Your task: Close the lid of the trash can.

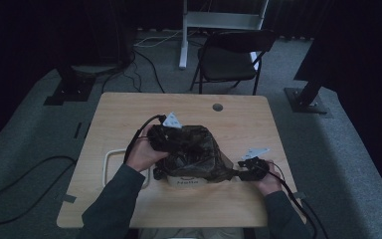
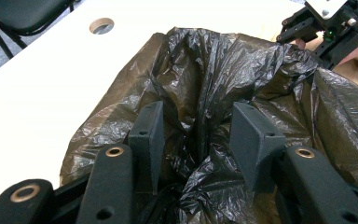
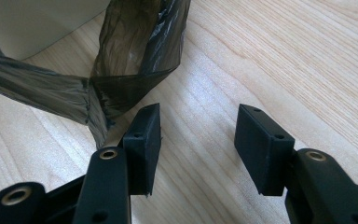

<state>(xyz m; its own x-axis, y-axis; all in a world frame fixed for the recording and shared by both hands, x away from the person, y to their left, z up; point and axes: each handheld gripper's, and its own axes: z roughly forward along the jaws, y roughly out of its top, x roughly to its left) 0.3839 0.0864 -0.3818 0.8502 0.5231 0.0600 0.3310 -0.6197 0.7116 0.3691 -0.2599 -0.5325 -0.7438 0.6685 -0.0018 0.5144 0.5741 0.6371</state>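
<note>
1. Thin black plastic is the material in hand: a bin bag (image 1: 191,152) lies draped over a small white bin (image 1: 186,181) near the middle of the wooden bench (image 1: 119,112), closer to the near edge.

2. The left gripper (image 2: 198,135) sits at the far left of the bag with its fingers (image 2: 148,135) parted. Crumpled film bunches up between them, but the pads do not press on it. A good grasp wants one clear fold between the pads rather than the whole wad.

3. The right gripper (image 3: 198,140) rests low at the right side of the bin, fingers spread over bare wood. A stretched flap of the bag hangs just beside its left finger (image 3: 143,140) and nothing lies between the pads. It probably needs to shift sideways onto that flap before closing.

4. The film looks slippery and easy to tear, so, as I judge it, both grips should close gently and pull in opposite directions evenly.

5. Keep the pull low and outward so the rim of the bag slides down around the bin instead of lifting it or tipping it toward the near edge.

6. A white tray-like frame (image 1: 110,167) lies left of the bin, and the left forearm should stay off it.
</note>
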